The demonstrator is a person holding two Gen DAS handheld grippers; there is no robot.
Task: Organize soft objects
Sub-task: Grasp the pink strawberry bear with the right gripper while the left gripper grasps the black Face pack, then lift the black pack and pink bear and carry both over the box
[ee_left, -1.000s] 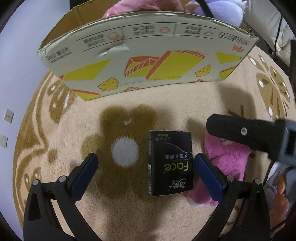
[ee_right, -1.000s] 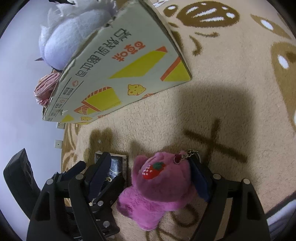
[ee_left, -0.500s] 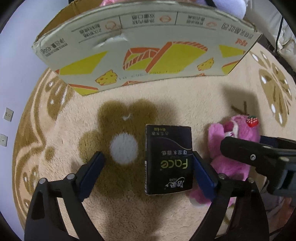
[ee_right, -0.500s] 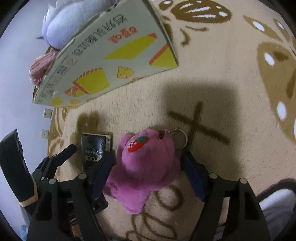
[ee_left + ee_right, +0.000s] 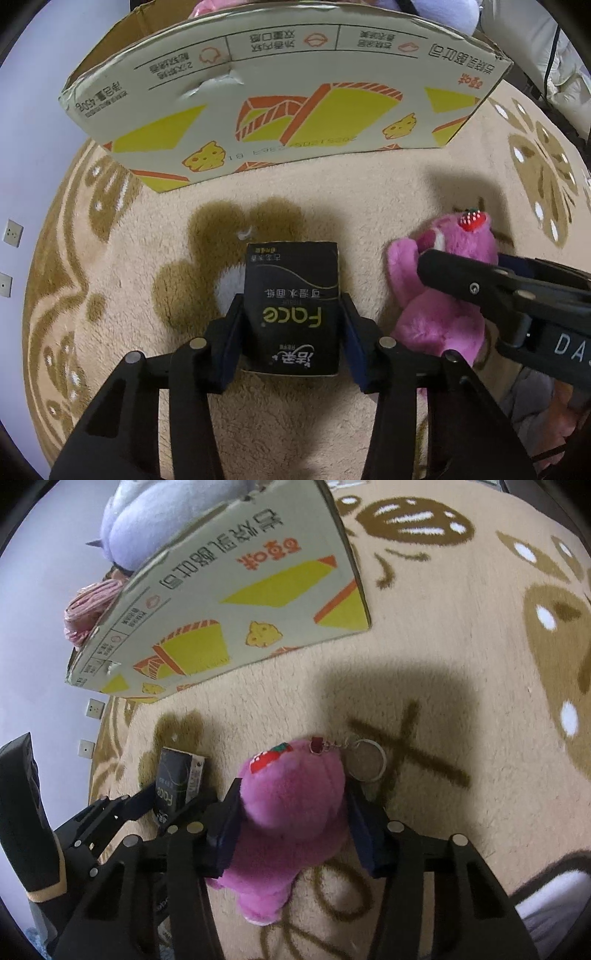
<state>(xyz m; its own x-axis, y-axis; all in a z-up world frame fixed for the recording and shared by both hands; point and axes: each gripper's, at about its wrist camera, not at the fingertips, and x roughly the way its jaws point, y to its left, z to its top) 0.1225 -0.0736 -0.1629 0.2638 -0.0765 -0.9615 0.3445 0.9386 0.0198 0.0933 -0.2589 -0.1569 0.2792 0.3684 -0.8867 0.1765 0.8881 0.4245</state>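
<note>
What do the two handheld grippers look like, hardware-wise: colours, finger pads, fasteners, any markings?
Both are matte black, with angular cut-out linkage arms joined by round silver pivot bolts. The left gripper and right gripper each carry flat dark navy-blue pads on the inner faces of their fingers. Seen from the left wrist camera, the right gripper's body bears white lettering beginning "DA"; the rest is cut off. No cables or sleeves show clearly.

Left wrist view: low over the beige patterned carpet (image 5: 369, 199), looking forward along the left gripper (image 5: 291, 334), close to the black tissue pack (image 5: 293, 295); the printed cardboard box (image 5: 288, 110) fills the far field.

Right wrist view: low, close behind the pink plush bear (image 5: 291, 805) between the right gripper (image 5: 291, 827) fingers, facing the box's corner.

Shared: box, carpet, tissue pack, bear; each view shows the other gripper.
</note>
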